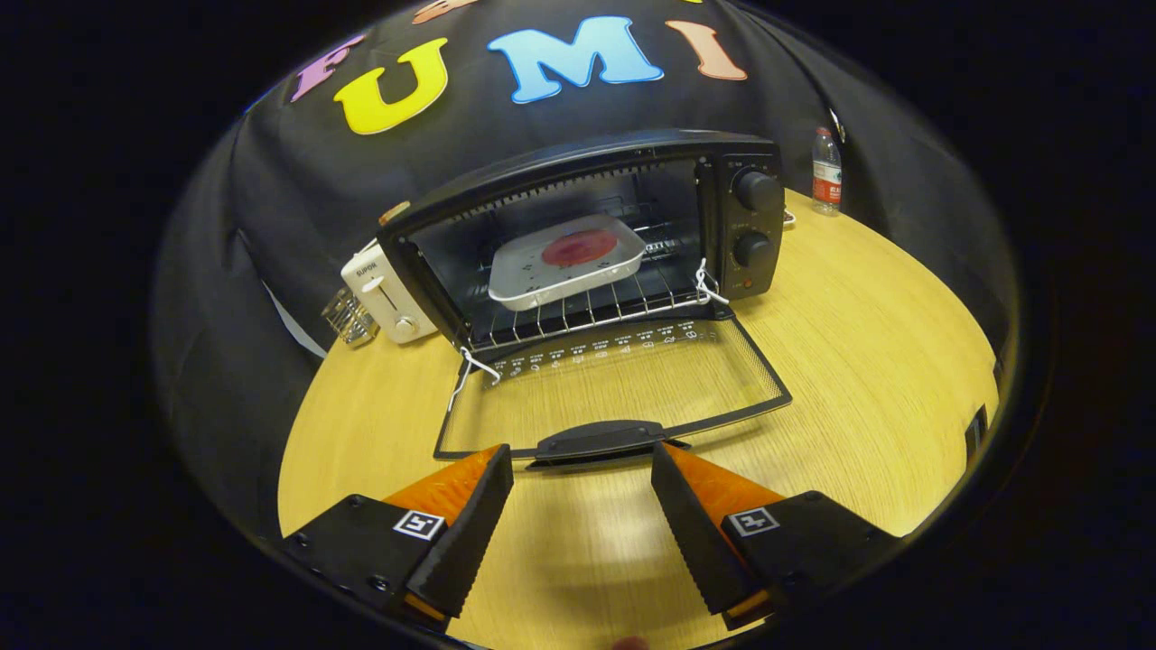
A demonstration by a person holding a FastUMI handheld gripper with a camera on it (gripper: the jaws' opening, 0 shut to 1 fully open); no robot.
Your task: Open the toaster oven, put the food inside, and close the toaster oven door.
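The black toaster oven (pixel 587 235) stands on a round light-wood table (pixel 858 361), with its glass door (pixel 614 388) folded fully down so that the pane lies flat on the tabletop. The door's black handle (pixel 601 440) points toward the gripper.

Inside the oven cavity, one wire rack (pixel 587 311) carries one white rectangular tray (pixel 564 262). The tray holds one round red piece of food (pixel 579 246), lying near its middle. The tray sits wholly within the cavity, behind the door hinge line. Two white cords (pixel 709 284) are tied at the front corners of the oven, one on each side, where the door meets the body.

The oven's control panel, to the right of the cavity, has two black knobs (pixel 754 191), one above the other.

The gripper (pixel 582 469) hovers low over the table, just short of the door handle. Its two fingers are spread wide apart and grasp nothing; the handle lies just ahead of the fingertips, roughly centred in the gap, without contact.

To the left of the oven, touching or just beside its side wall, stands one white pop-up toaster (pixel 384 293) with a lever and one dial. One small clear glass object (pixel 349 316) stands just beside the toaster. Beyond the oven, at the far edge of the table, stands one clear plastic bottle with a red label (pixel 825 171), upright.
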